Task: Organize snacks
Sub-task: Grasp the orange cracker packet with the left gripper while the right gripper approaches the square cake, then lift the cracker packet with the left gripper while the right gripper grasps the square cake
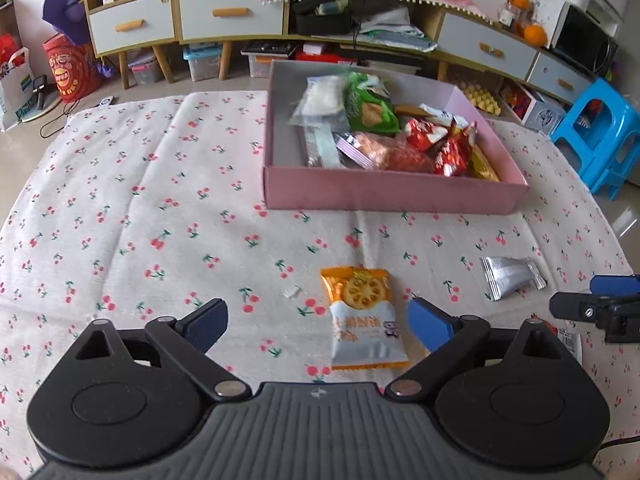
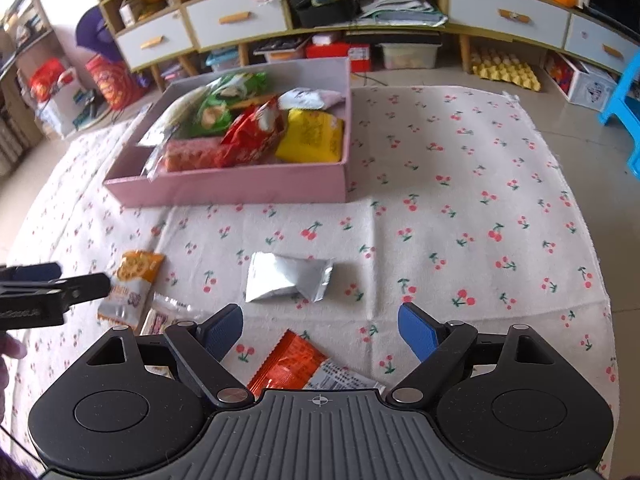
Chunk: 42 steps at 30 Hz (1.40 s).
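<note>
Pink box (image 1: 392, 196): far centre of the cherry cloth (image 1: 140, 200), open-topped, walls low. It serves as the collecting point, which likely explains why most snacks already lie in it: green bag (image 1: 370, 108), clear packs at its left, red wrappers (image 1: 440, 140), yellow bag (image 2: 310, 136) at its right end. Contents are heaped, not sorted into rows.

Orange packet (image 1: 366, 316): near centre, flat on the cloth, outside the box. It lies lengthwise between the pads of the left gripper (image 1: 320, 326), nearer the right pad, touching neither as far as can be seen.

Left gripper: jaws spread wide, nothing held. It is angled down over the orange packet, probably lined up so the pads can close across the packet's narrow width.

Silver pouch (image 2: 288, 282): near, right of the orange packet, crumpled, flat on the cloth, just ahead of the right gripper (image 2: 320, 330).

Right gripper: jaws wide apart, empty, pointed down toward the cloth.

Red-orange wrapper (image 2: 286, 364): nearest item, partly hidden under the right gripper's body; a white printed end shows at its right.

Small clear wrapper (image 2: 168, 312): beside the orange packet, partly hidden.

Remaining work, by judgement: four loose items still outside the box.
</note>
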Tool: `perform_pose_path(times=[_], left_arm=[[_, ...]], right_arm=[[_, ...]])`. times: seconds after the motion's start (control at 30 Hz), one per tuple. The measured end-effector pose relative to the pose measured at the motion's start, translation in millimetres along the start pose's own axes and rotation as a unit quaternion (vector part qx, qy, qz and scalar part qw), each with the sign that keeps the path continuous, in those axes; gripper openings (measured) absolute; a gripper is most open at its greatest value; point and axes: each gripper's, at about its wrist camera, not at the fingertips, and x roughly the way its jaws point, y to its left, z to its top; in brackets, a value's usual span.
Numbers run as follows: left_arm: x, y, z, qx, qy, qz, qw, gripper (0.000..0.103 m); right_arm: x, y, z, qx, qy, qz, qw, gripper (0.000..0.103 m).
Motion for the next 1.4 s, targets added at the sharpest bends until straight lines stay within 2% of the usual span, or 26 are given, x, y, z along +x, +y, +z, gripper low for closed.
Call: perform_pose_path(times=[0.17, 0.33, 0.43, 0.5, 0.6, 0.9, 1.13, 1.33, 1.4], left_arm=[[12, -14, -8, 0.012, 0.015, 0.003, 0.9998, 0.081], [17, -18, -11, 0.016, 0.012, 0.01, 0.9997, 0.072], [16, -18, -12, 0.018, 0.012, 0.009, 0.9997, 0.059], [15, -18, -11, 0.028, 0.007, 0.012, 0.9995, 0.039], [12, -14, -11, 0.028, 0.006, 0.006, 0.9996, 0.036], [5, 11, -13, 0.019, 0.008, -0.003, 0.9998, 0.035], [1, 30, -16, 0.02, 0.009, 0.003, 0.9998, 0.037], [-1, 36, -25, 0.066, -0.019, 0.004, 0.9976, 0.045], [-2, 36, -29, 0.084, -0.028, 0.001, 0.9961, 0.058]], right_arm=[[5, 14, -5, -0.039, 0.014, 0.004, 0.999, 0.087], [5, 17, -7, -0.047, 0.018, 0.014, 0.999, 0.087], [7, 19, -8, -0.049, 0.023, 0.022, 0.998, 0.087], [8, 23, -10, -0.054, 0.024, 0.025, 0.998, 0.087], [7, 29, -11, -0.062, 0.024, 0.036, 0.997, 0.087], [13, 58, -16, -0.065, 0.049, 0.092, 0.992, 0.087], [23, 82, -18, -0.068, 0.06, 0.097, 0.991, 0.087], [32, 94, -21, -0.061, 0.056, 0.095, 0.992, 0.085], [32, 96, -23, -0.067, 0.045, 0.089, 0.993, 0.085]])
